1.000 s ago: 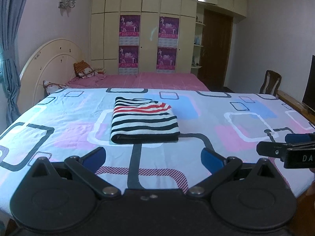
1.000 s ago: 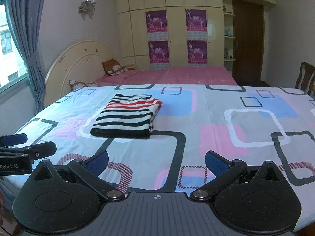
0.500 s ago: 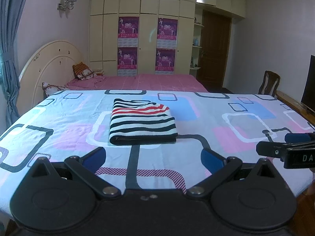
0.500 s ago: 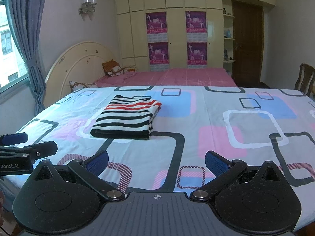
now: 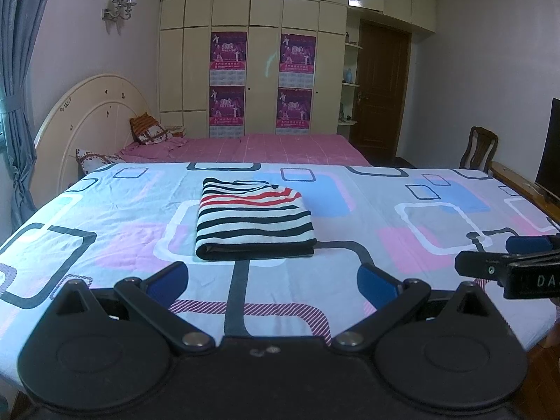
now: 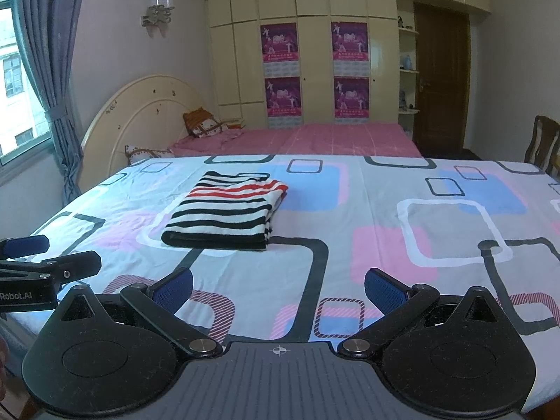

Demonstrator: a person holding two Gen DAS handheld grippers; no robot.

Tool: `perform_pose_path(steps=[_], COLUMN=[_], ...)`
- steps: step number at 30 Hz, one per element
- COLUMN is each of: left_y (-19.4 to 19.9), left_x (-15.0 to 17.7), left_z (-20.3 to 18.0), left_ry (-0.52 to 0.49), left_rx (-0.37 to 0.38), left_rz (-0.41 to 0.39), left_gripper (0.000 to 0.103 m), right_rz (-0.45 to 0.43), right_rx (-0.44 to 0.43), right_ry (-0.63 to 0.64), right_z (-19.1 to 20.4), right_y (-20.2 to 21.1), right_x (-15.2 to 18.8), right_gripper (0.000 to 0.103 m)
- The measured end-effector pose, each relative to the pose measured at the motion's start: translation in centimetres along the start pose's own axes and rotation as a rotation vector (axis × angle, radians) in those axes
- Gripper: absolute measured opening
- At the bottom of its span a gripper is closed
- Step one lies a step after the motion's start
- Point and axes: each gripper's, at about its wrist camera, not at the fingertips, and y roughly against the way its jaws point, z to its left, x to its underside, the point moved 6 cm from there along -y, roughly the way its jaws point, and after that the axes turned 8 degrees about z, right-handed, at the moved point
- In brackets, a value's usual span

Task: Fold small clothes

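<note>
A striped garment [image 5: 254, 218], black, white and red, lies folded into a neat rectangle on the patterned bed sheet [image 5: 350, 231]. It also shows in the right wrist view [image 6: 227, 212], left of centre. My left gripper [image 5: 273, 281] is open and empty, held back near the front edge of the bed, apart from the garment. My right gripper [image 6: 279, 288] is open and empty, further right and also short of the garment. Each gripper shows at the side of the other's view: the right gripper [image 5: 511, 257], the left gripper [image 6: 49, 257].
A second bed with a pink cover [image 5: 245, 147] and pillows [image 5: 148, 130] stands behind, against a cream headboard [image 5: 87, 112]. A wardrobe [image 5: 262, 70], a wooden door [image 5: 381, 94], a chair [image 5: 479, 147] and a dark screen [image 5: 549, 147] lie beyond. Curtains [image 6: 52, 70] hang at the left.
Both grippers have drawn back and risen slightly from the bed. The folded garment has not moved and both grippers stay open.
</note>
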Motion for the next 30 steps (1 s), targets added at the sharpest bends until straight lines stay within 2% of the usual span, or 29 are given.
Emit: perform_pose_path(steps=[30], left_y=[0.06], left_x=[-0.33], left_z=[0.51], left_ry=[-0.001], left_rx=[0.004], left_rz=[0.0], left_gripper=[0.103], right_rz=[0.0], right_rx=[0.003], right_ry=[0.007], right_z=[0.11], right_y=[-0.13], right_x=[-0.17], right_gripper=[0.103])
